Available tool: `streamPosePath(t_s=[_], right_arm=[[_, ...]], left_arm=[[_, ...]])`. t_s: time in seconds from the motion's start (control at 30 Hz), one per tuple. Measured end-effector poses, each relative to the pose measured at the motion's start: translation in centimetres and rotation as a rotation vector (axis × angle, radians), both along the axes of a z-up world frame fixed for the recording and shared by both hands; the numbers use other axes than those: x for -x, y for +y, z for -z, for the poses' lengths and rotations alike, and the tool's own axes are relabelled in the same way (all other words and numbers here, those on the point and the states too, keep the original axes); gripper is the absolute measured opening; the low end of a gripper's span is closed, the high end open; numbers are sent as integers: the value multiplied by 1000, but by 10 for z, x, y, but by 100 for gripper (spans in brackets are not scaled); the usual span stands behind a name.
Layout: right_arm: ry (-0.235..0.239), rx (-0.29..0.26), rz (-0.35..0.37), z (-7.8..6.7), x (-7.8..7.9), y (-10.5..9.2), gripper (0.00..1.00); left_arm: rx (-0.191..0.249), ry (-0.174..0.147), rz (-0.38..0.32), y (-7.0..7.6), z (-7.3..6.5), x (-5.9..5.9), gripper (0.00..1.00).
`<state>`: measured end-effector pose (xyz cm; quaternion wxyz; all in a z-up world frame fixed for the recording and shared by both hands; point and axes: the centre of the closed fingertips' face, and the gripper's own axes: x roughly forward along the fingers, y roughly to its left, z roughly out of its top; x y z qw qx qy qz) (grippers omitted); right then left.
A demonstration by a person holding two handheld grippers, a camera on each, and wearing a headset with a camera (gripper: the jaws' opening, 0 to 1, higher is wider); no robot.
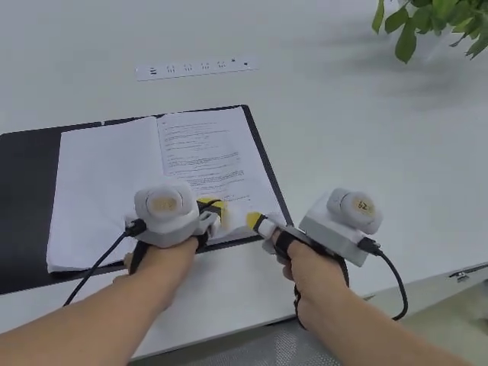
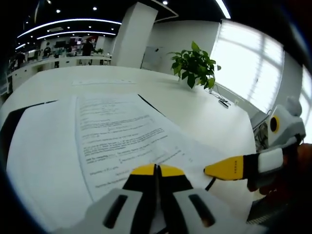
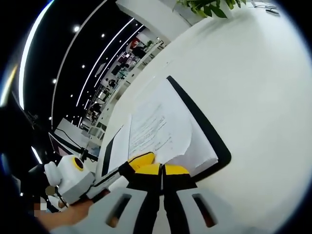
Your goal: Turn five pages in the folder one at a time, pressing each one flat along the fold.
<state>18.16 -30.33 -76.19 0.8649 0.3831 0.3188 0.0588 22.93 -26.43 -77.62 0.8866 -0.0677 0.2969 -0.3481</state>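
Note:
A black folder (image 1: 23, 168) lies open on the white table. Its left page (image 1: 99, 183) is blank and its right page (image 1: 206, 156) carries printed text. My left gripper (image 1: 210, 207) rests low over the bottom of the printed page (image 2: 117, 131), near the fold; its yellow-tipped jaws are shut (image 2: 156, 169) with nothing visible between them. My right gripper (image 1: 254, 221) sits by the folder's bottom right corner (image 3: 214, 156), jaws shut (image 3: 162, 169) and pointing left toward the left gripper (image 3: 73, 178). The right gripper's yellow tip (image 2: 229, 168) enters the left gripper view from the right.
A white power strip (image 1: 194, 69) lies on the table beyond the folder. A green plant (image 1: 435, 23) stands at the far right. The table's front edge (image 1: 427, 278) runs just under my hands, and cables trail from both grippers.

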Motion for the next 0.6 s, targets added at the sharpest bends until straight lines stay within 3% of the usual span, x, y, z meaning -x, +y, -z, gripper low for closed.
streamPosePath(t_s=[0.07, 0.2, 0.33, 0.6], right_arm=[[-18, 12, -8, -4, -1, 1, 0], [-48, 24, -8, -13, 0, 3, 0], [-75, 34, -9, -24, 1, 6, 0], [-145, 59, -26, -48, -3, 16, 0]], left_arm=[[-9, -1, 18, 1, -2, 4, 1], [-46, -43, 38, 13, -10, 9, 10], [-62, -47, 40, 27, -19, 14, 13], [-81, -112, 21, 63, -43, 18, 20]])
